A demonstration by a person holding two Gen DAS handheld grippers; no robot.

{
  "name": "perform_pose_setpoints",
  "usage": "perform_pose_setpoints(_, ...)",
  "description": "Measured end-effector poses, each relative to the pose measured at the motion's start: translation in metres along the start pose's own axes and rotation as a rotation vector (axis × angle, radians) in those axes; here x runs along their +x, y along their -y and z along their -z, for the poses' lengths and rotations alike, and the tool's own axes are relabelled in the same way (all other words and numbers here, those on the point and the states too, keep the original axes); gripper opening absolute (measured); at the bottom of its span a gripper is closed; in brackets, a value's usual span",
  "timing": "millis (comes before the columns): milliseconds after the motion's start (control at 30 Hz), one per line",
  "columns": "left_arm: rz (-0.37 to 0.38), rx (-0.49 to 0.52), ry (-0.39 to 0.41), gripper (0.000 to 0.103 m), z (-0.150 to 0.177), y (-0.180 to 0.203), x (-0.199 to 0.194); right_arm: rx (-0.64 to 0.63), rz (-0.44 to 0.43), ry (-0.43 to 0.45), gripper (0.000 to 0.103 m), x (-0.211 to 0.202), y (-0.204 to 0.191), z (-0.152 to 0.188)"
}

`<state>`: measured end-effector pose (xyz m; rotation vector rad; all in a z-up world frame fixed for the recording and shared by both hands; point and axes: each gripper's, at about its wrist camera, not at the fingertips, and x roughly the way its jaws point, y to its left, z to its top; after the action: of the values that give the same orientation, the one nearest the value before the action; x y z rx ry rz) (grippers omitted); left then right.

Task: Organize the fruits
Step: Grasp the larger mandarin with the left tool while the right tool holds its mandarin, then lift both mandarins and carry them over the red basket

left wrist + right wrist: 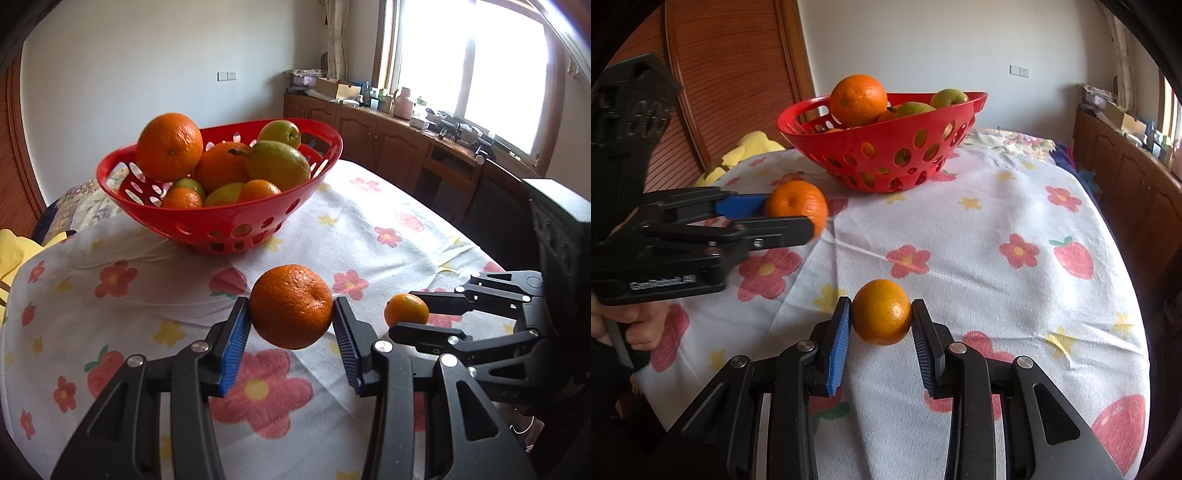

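Left gripper [291,325] clamps big orange [291,306]; right gripper [881,325] clamps small orange [882,312]. Red basket [236,221] of fruit at 11 o'clock in left view, 12 in right. Only right view shows a hand [635,325].

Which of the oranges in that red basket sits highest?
The big orange perched at the basket's left rim in the left wrist view. It rides above the rim, on top of the other fruit; the smaller oranges lie low inside.
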<state>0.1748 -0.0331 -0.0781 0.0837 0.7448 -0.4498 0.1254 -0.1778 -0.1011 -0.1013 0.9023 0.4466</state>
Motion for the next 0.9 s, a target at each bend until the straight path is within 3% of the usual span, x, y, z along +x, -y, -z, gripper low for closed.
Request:
perform_pose_setpoints(567, -0.043, -0.005, 0.087, 0.044, -0.016, -0.02, -0.037, 0.009, -0.002, 0.011, 0.032, -0.003, 0.004, -0.005)
perform_pose_setpoints(900, -0.074, 0.015, 0.133, 0.044, -0.048, -0.041, -0.044, -0.043, 0.043, 0.076, 0.032, -0.016, 0.015, -0.051)
